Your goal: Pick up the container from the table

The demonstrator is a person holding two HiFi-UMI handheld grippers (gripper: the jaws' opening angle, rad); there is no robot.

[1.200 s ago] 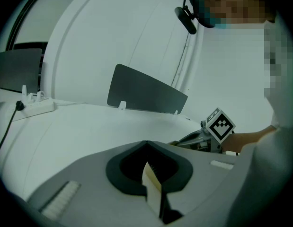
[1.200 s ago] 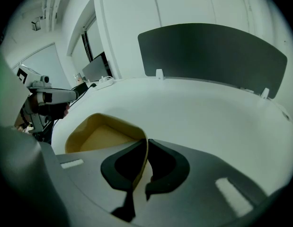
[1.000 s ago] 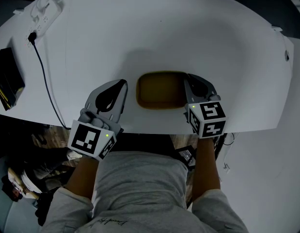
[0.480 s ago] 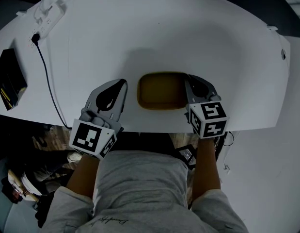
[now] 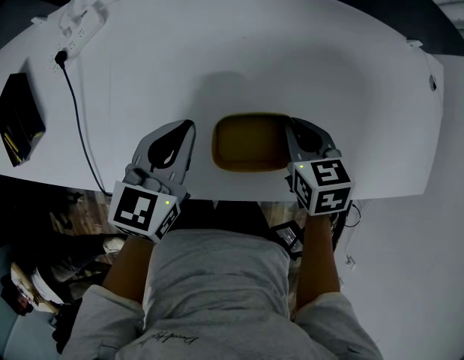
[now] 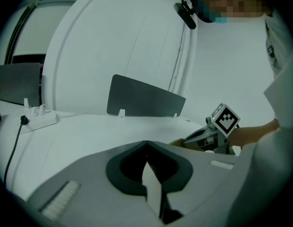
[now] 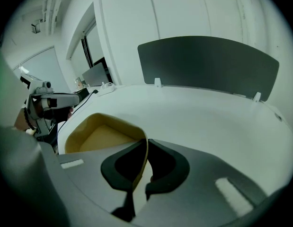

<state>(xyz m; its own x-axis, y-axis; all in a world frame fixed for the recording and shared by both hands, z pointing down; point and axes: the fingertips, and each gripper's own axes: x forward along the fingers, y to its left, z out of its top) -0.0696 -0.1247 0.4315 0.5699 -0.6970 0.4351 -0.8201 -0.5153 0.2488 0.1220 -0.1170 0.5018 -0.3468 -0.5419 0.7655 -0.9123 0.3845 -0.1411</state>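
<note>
The container (image 5: 250, 141), a shallow tan tray with rounded corners, sits on the white worktop (image 5: 291, 58) close to its near edge, between the two grippers. The right gripper (image 5: 293, 123) is at the container's right end. Its own view shows its jaws closed narrow on the thin upright side wall, one dark pad inside the tray and one outside, with the rim rising just above them. The container's floor and far wall spread out to the left of the jaws.

The left gripper (image 5: 188, 127) lies just left of the container and does not touch it; a strip of bare worktop shows between them. Its jaws are pressed together with nothing between them, and they point across the worktop.

A dark grey panel (image 7: 208, 65) stands upright on white clips at the far edge. At the far left corner lies a white power strip (image 5: 82, 17). A black cable (image 5: 76, 118) runs from it towards the near edge, and a black box (image 5: 18, 118) lies to the left of the cable.
</note>
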